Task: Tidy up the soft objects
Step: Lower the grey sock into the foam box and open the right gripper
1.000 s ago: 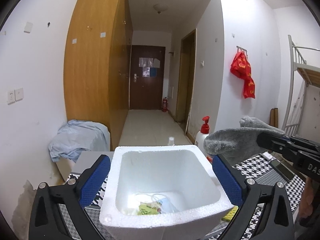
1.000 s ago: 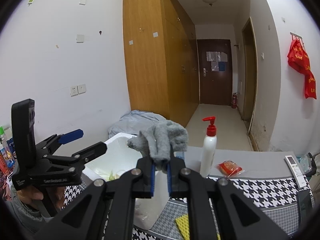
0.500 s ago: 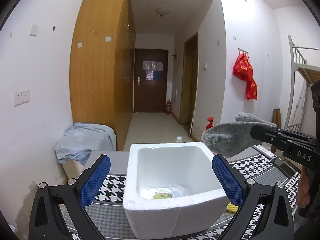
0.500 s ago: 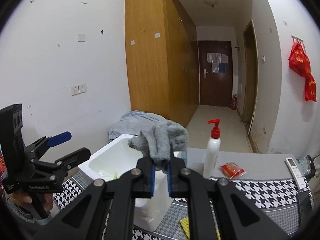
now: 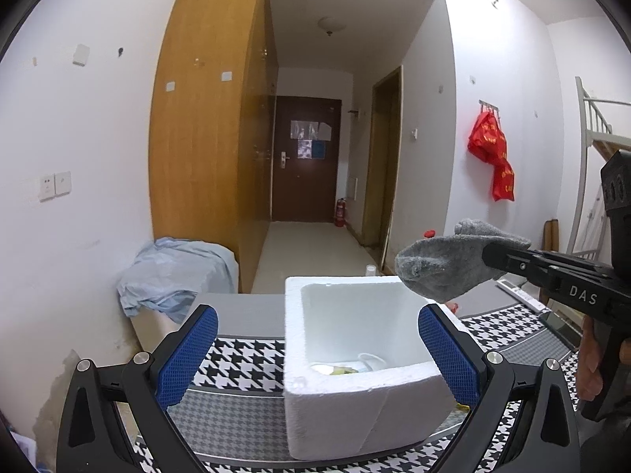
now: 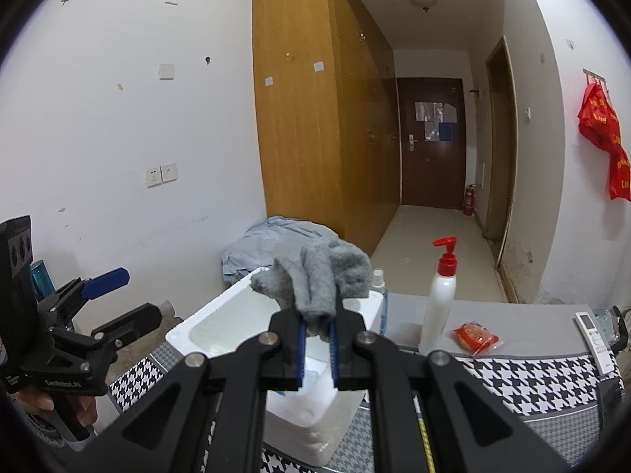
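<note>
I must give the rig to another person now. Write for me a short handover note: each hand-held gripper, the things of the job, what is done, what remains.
Right hand-held gripper: shut on the grey sock, held near the right rim of the white foam box.
Left hand-held gripper: open, holding nothing, facing the box.
Box: on the houndstooth cloth; a few small items already lie at its bottom.
Done: sock picked up and brought to the box.
Left: probably move the sock over the opening and release it.

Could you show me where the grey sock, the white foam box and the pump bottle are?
grey sock (image 6: 321, 278), right wrist view, bunched middle.
white foam box (image 5: 357, 402), left wrist view, front wall.
pump bottle (image 6: 437, 307), right wrist view, white body.
</note>
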### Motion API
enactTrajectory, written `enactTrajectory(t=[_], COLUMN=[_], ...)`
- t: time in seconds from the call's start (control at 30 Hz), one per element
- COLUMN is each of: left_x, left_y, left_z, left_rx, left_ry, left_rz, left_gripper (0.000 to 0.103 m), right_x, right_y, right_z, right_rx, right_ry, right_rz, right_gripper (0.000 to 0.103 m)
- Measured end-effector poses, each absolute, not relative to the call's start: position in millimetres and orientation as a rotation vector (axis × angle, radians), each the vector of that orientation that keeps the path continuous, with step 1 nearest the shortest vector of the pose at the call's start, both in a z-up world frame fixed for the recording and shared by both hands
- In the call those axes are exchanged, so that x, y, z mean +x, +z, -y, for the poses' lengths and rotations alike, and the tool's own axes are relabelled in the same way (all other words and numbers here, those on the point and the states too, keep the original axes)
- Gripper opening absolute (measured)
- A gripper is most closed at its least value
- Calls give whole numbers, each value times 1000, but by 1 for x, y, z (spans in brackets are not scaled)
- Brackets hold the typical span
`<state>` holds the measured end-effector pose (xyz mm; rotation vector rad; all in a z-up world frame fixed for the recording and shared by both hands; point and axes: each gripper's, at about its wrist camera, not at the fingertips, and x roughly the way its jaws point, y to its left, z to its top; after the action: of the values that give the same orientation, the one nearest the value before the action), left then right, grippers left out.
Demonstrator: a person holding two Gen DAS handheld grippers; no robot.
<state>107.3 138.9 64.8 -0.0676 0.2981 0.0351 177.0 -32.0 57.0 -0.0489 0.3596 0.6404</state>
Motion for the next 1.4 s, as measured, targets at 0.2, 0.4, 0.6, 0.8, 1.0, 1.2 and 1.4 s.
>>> enactTrajectory(t=[0.2,0.4,0.6,0.8,1.0,1.2,1.4], left_x=[96,89,85,81,76,71,67], left_y=[63,61,58,56,54,55,58], left_z=[-142,-148,-152,-153,-152,-153,-153], left_rx=[-67,-78,-85,-98,-99,-106,-108], left_ry=[44,55,69,70,80,99,111], left_rz=[-300,-300,-311,-315,-319,-319,-316], left_gripper=[102,102,102,102,102,102,102], right_x=[181,184,188,190,193,196,201], right_y=[54,50,47,46,44,42,39], right_z=[21,13,5,-1,-5,-9,-17], right_rx=[-47,-52,-55,-57,-58,-54,-75], right_ry=[660,668,680,684,679,678,684], right_rz=[-369,-377,-394,-399,-416,-428,-461], right_gripper=[12,12,12,12,12,12,29])
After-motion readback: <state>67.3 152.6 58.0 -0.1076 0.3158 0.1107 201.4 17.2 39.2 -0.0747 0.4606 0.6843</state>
